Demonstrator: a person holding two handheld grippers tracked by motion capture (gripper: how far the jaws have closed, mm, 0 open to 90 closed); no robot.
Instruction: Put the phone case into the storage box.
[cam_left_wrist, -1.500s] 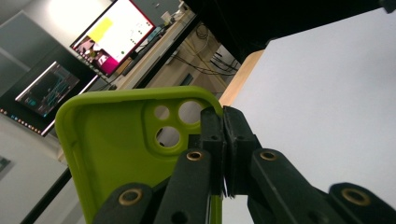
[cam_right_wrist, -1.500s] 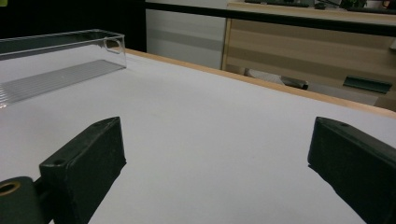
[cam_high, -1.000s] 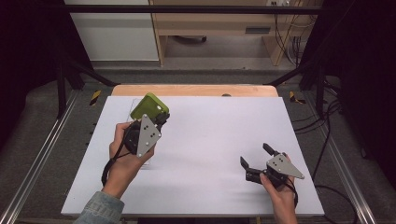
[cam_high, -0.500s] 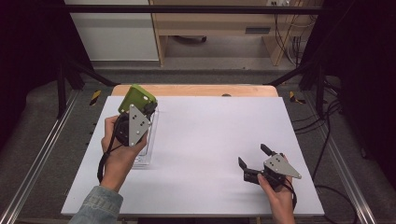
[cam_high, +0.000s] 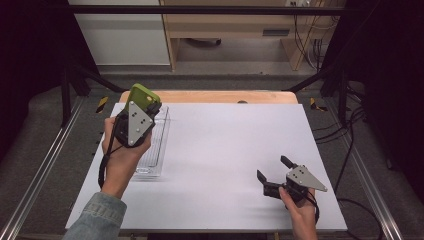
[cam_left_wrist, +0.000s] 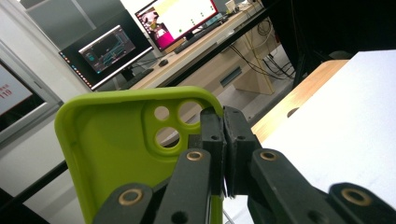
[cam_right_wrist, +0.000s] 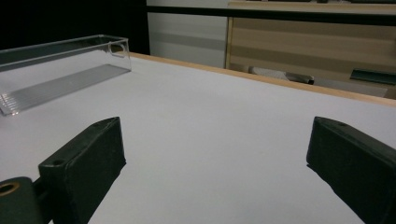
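A lime-green phone case (cam_high: 141, 95) (cam_left_wrist: 116, 140) with camera holes is held up in the air at the table's left, above a clear plastic tray (cam_high: 156, 145) (cam_right_wrist: 56, 70). My left gripper (cam_high: 150, 106) (cam_left_wrist: 224, 140) is shut on the case's edge, jaws pressed together on the thin rim. At the front right, my right gripper (cam_high: 272, 168) (cam_right_wrist: 215, 163) rests low over the white tabletop (cam_high: 225, 150), open wide, with nothing between its fingers.
A wooden strip (cam_high: 210, 96) runs along the table's far edge. Metal rails (cam_high: 40, 170) flank both sides, with cables (cam_high: 345, 125) on the floor at the right. Monitors (cam_left_wrist: 140, 32) on a desk show in the left gripper view.
The left hand has carried the green case leftward and a little up, to a spot over the clear tray. The right gripper has stayed where it was.
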